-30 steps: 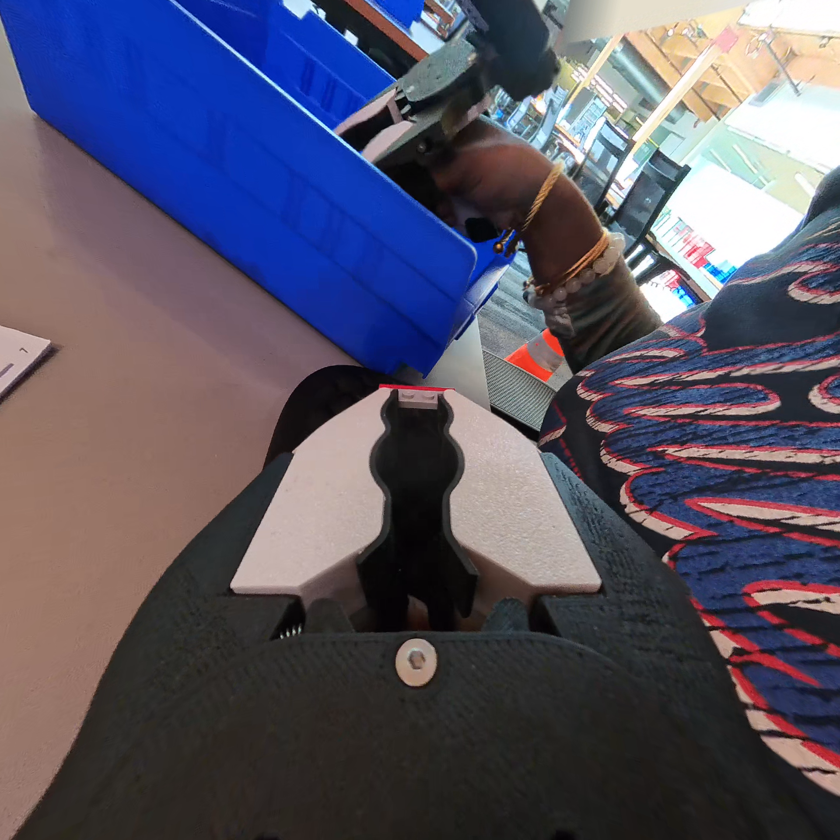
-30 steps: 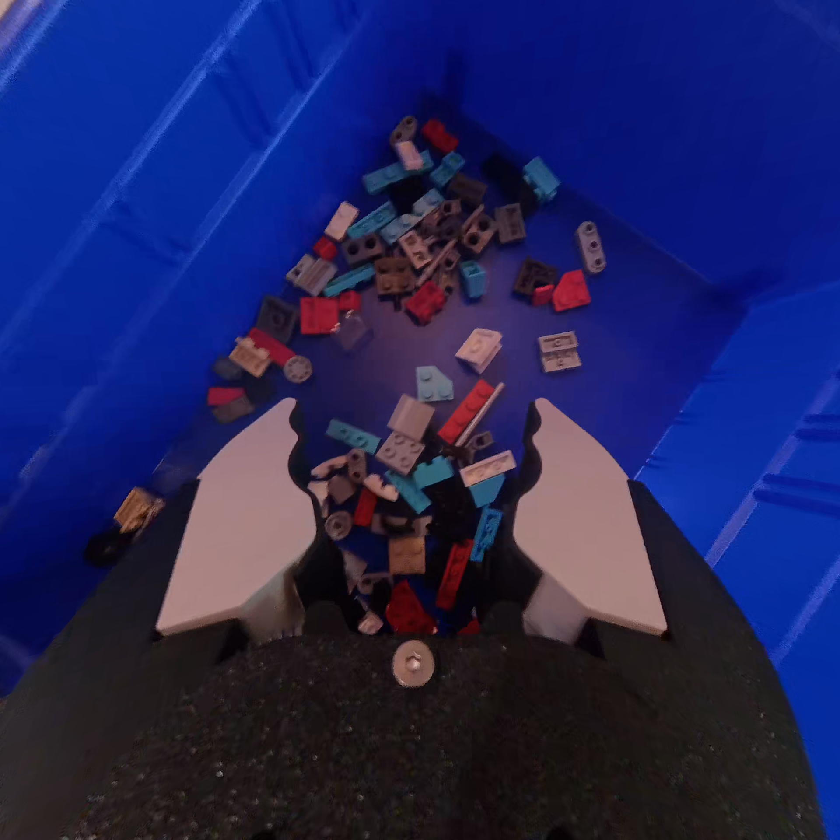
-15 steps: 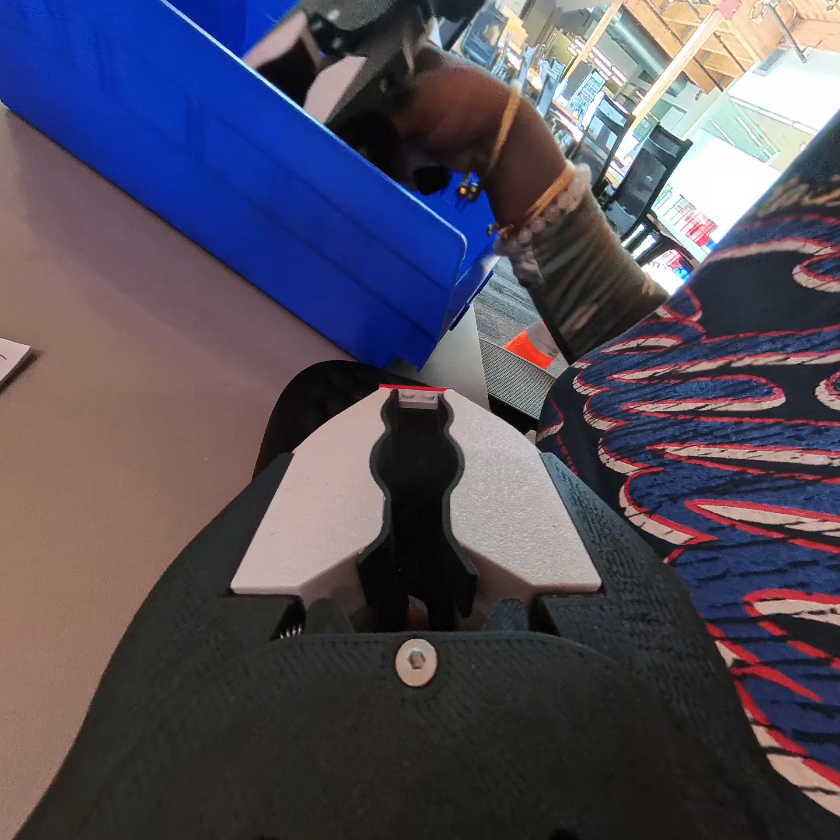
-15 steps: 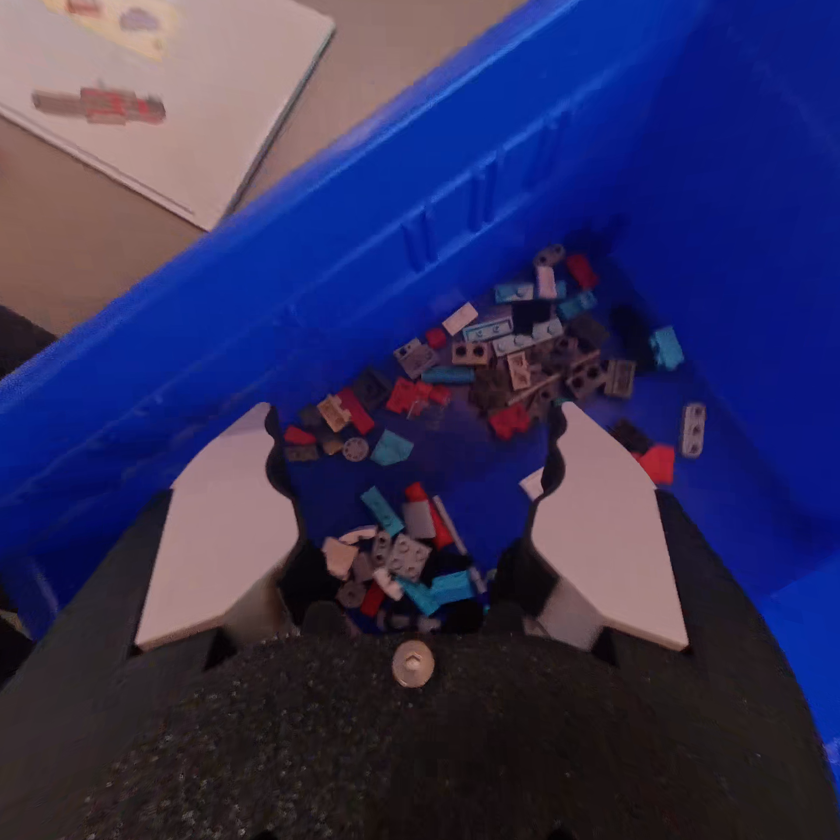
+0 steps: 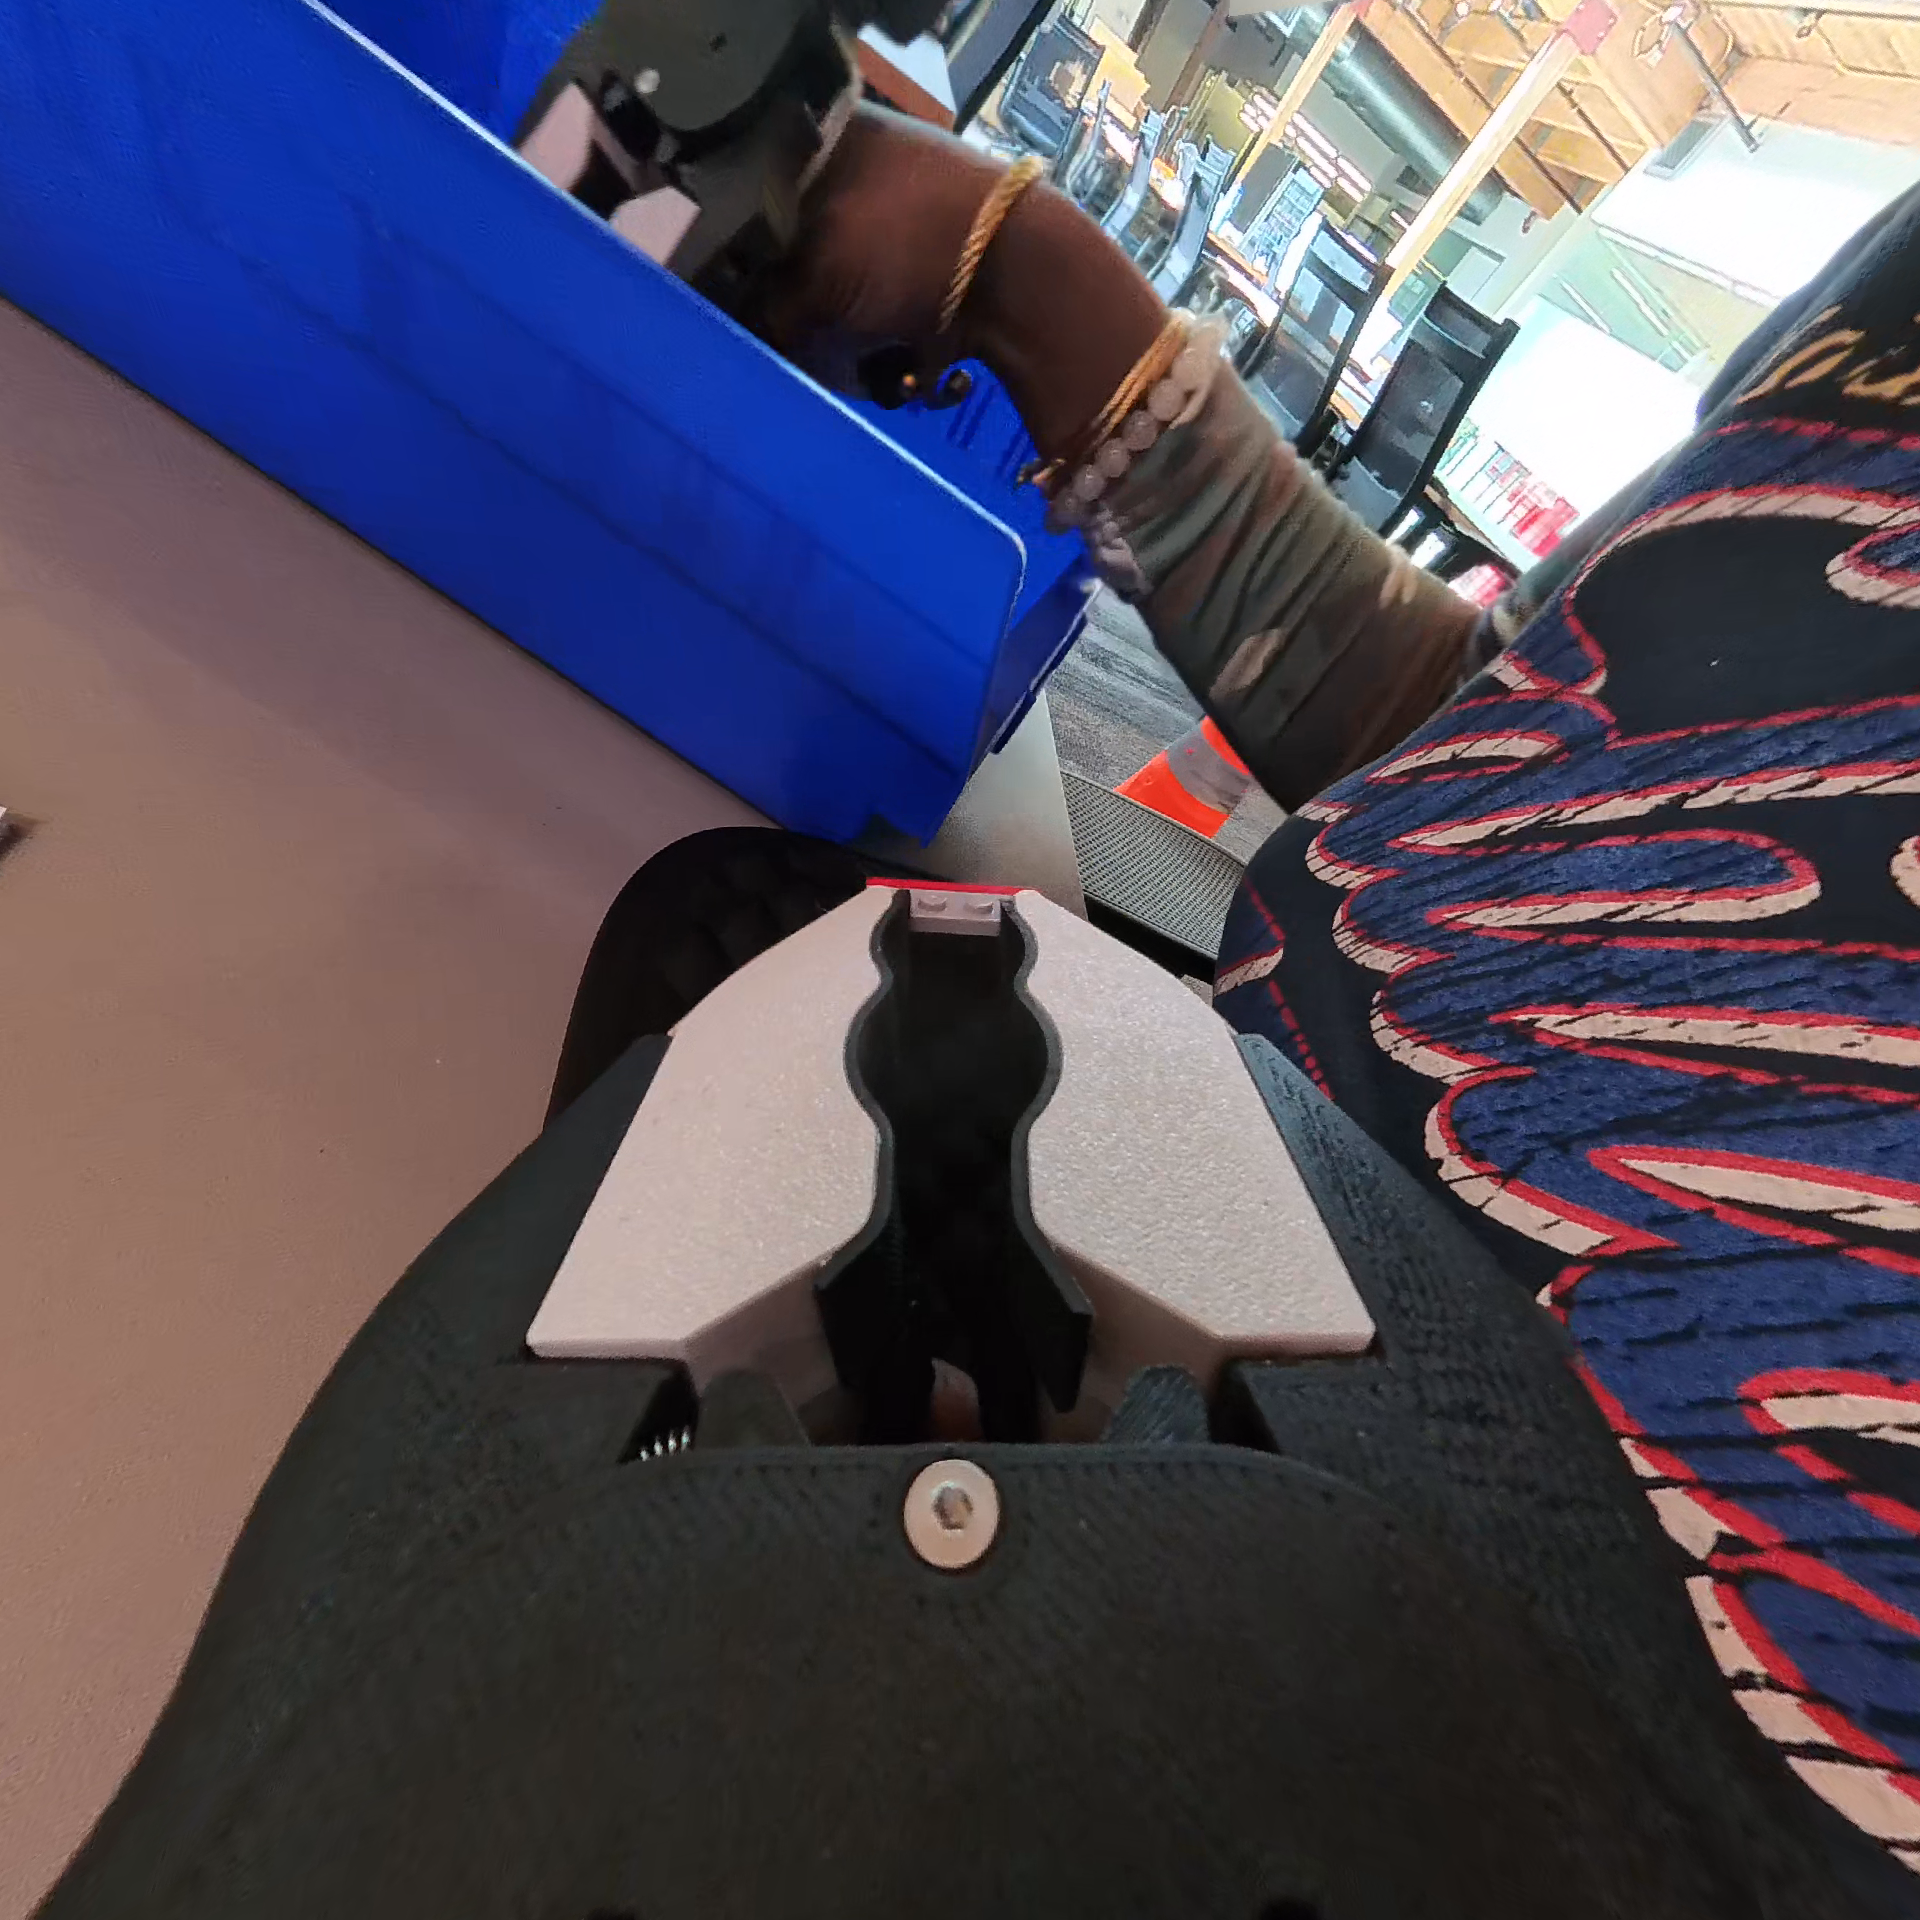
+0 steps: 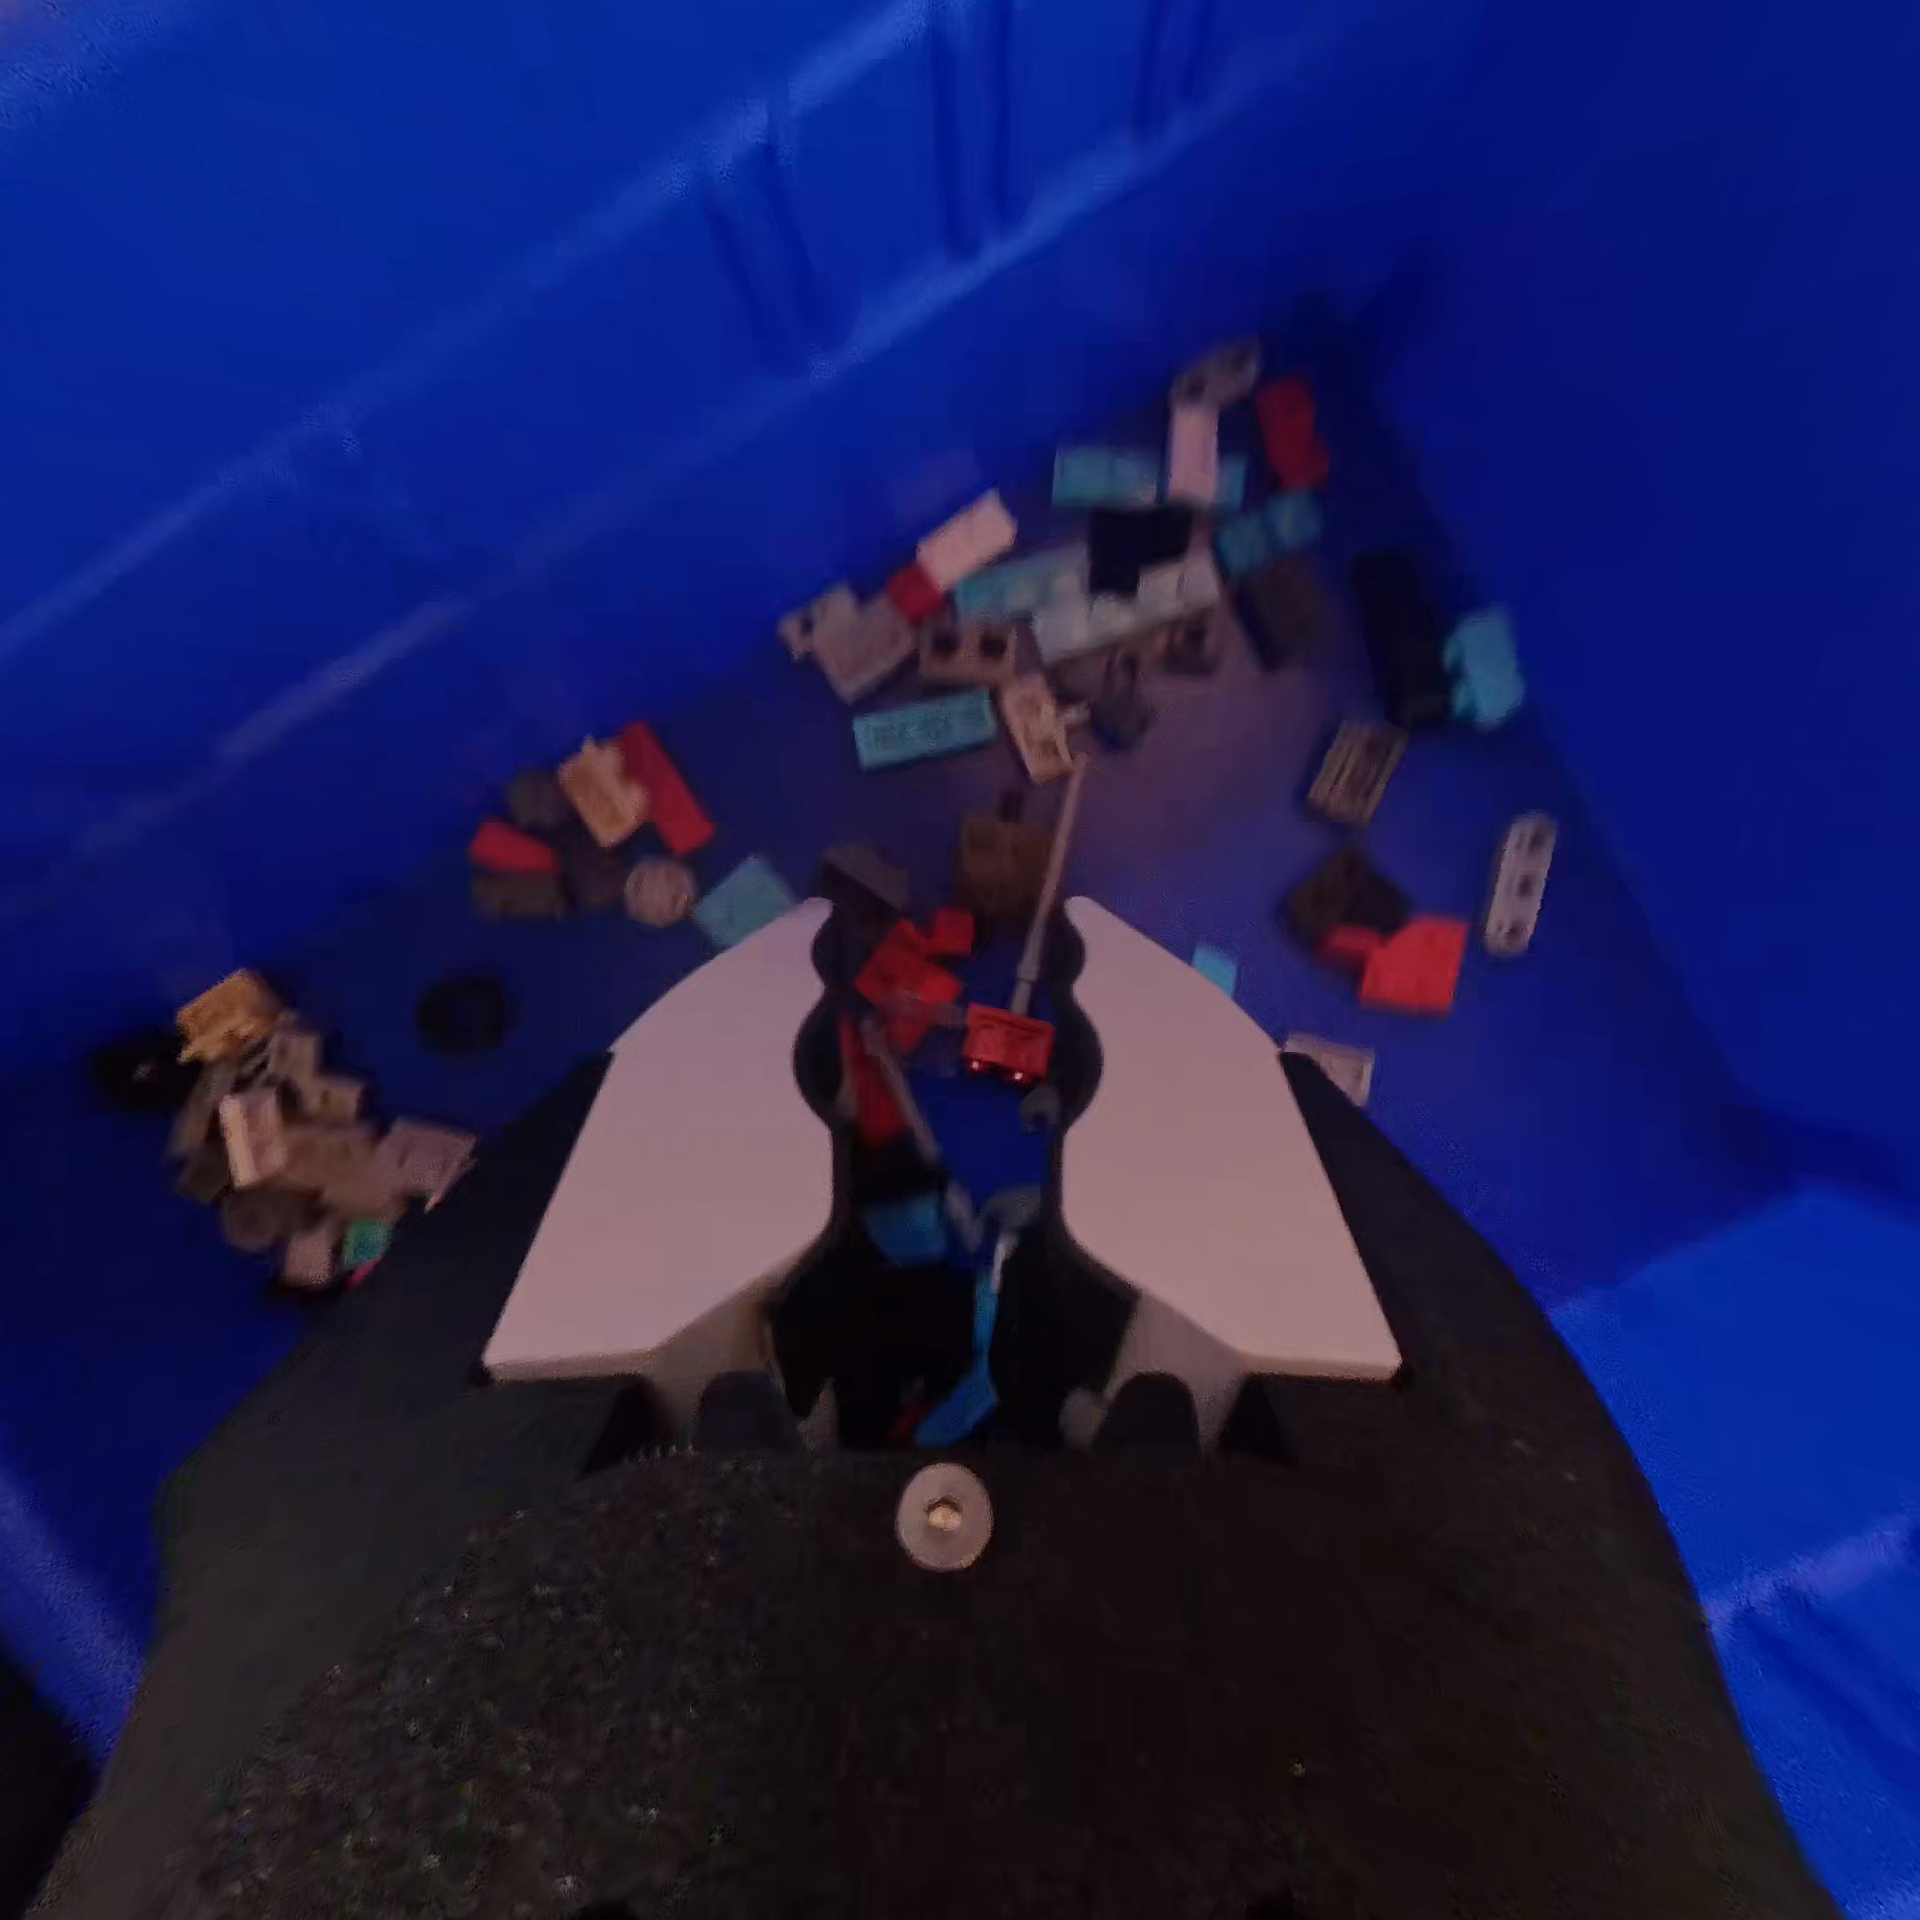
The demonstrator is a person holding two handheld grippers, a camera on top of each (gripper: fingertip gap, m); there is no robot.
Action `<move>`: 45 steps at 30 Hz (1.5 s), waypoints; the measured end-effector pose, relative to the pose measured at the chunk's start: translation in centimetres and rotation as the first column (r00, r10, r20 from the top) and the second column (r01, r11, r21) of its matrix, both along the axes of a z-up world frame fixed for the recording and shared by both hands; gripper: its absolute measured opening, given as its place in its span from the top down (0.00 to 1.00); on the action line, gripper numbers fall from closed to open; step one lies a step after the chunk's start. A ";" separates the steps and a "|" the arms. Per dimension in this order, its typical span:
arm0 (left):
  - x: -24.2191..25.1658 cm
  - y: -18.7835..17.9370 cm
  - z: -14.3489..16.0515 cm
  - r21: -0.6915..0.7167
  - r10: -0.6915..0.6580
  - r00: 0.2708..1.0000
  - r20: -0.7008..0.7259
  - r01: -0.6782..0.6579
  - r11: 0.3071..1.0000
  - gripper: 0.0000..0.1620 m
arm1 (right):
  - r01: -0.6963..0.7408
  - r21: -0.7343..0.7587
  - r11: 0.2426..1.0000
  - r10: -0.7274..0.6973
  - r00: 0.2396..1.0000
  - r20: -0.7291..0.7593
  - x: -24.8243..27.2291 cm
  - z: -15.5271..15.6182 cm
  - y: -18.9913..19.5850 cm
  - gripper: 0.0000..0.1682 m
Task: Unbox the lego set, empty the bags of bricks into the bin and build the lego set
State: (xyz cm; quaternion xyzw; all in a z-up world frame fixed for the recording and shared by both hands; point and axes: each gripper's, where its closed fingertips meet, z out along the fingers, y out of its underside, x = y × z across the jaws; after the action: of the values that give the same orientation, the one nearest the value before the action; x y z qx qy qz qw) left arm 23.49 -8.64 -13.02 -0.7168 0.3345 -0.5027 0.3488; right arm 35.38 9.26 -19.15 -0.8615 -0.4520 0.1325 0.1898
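My left gripper [image 5: 954,909] is shut on a small grey plate with a red piece under it [image 5: 954,916], held just above the table near its front edge. The blue bin [image 5: 499,416] stands beyond it on the table. My right gripper [image 5: 665,135] reaches down into the bin from above. In the right wrist view the right gripper [image 6: 951,909] hangs low over loose bricks [image 6: 1091,613] on the bin floor. Its jaws are half closed with a gap. A red brick [image 6: 1003,1039] and a thin grey rod [image 6: 1055,862] lie between the fingers, not clearly gripped.
The bin's blue walls [image 6: 520,416] close in on the right gripper on all sides. A person's arm with bracelets [image 5: 1101,416] and patterned clothing [image 5: 1610,1039] fill the right of the left wrist view. An orange cone [image 5: 1184,774] stands on the floor past the table edge.
The right gripper has dropped deeper into the bin toward the bricks and its jaws have narrowed. The left gripper keeps its hold on the small plate and has barely moved.
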 end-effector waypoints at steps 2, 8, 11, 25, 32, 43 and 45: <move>0.0 0.0 0.0 0.001 -0.003 1.000 -0.001 0.003 1.000 0.90 | 0.036 -0.054 0.998 -0.032 0.997 0.069 1.3 0.2 -1.8 0.80; 0.1 -0.2 -0.1 0.016 -0.012 1.000 -0.013 0.012 1.000 0.90 | 0.064 -0.063 0.996 -0.048 0.971 0.235 3.8 3.2 -6.2 0.68; 0.2 -0.3 -0.2 0.015 -0.017 1.000 -0.021 0.017 1.000 0.90 | 0.127 -0.163 0.978 -0.059 0.928 0.368 5.5 2.4 -9.0 0.54; 0.2 -0.6 -0.2 0.035 -0.028 0.999 -0.032 0.030 0.999 0.90 | 0.179 -0.091 0.980 -0.154 0.959 0.236 3.2 0.5 -7.3 0.55; 0.2 -0.6 -0.2 0.037 -0.032 0.999 -0.033 0.034 0.999 0.90 | 0.235 -0.081 0.968 -0.192 0.913 0.359 7.2 3.9 -11.0 0.57; 0.2 -0.7 -0.1 0.042 -0.039 0.999 -0.025 0.040 0.998 0.90 | 0.335 -0.118 0.935 -0.237 0.837 0.493 7.8 2.1 -11.9 0.63; 0.2 -0.7 -0.1 0.043 -0.037 0.999 -0.022 0.038 0.998 0.90 | 0.349 -0.180 0.920 -0.199 0.809 0.553 8.2 1.1 -13.0 0.66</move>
State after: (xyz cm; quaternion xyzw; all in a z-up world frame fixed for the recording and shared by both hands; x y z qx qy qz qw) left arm 23.64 -9.33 -13.10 -0.7079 0.3624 -0.4942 0.3513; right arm 43.53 -3.73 -18.04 -0.9388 -0.3334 -0.0752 -0.0439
